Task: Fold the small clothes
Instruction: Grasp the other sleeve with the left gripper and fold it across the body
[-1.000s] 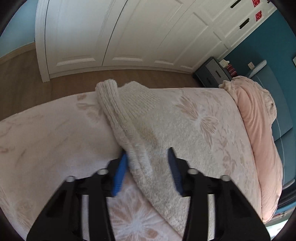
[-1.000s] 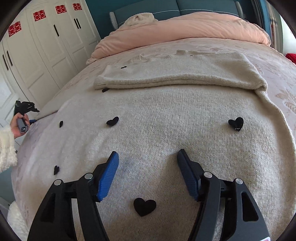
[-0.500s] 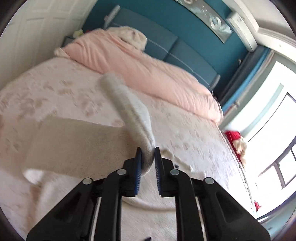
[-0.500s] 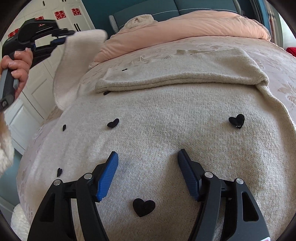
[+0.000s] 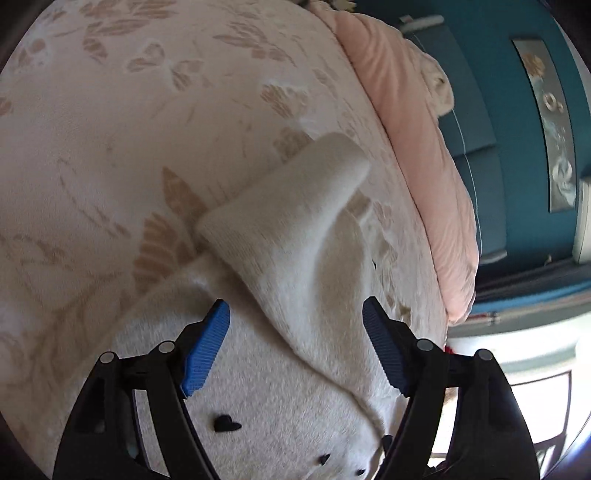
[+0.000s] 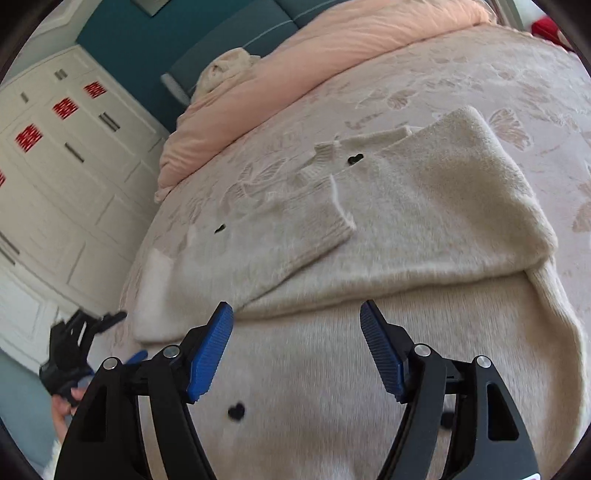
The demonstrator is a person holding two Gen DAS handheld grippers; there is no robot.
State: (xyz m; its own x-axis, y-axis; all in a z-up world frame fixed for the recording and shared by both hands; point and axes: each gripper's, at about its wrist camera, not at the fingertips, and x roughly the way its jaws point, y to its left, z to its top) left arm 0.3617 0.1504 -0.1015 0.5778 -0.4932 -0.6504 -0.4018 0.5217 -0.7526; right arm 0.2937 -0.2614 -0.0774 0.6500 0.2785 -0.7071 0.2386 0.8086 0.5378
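A cream knit sweater (image 6: 406,229) with small black hearts (image 6: 236,410) lies flat on the bed. Both sleeves are folded across its upper part; the left sleeve (image 6: 280,236) lies over the chest, its cuff (image 5: 295,192) in the left wrist view resting on the body. My left gripper (image 5: 295,347) is open and empty just above the sleeve; it also shows at the left edge of the right wrist view (image 6: 79,350). My right gripper (image 6: 297,350) is open and empty, hovering over the sweater's lower body.
The bedspread (image 5: 147,129) is pale pink with a leaf pattern. A pink duvet (image 6: 332,55) and a cream bundle (image 6: 229,66) lie by the teal headboard (image 6: 240,29). White wardrobe doors (image 6: 55,166) stand left of the bed.
My left gripper carried the sleeve up and across the sweater, laid it on the chest and opened. My right gripper stayed open and moved forward over the sweater.
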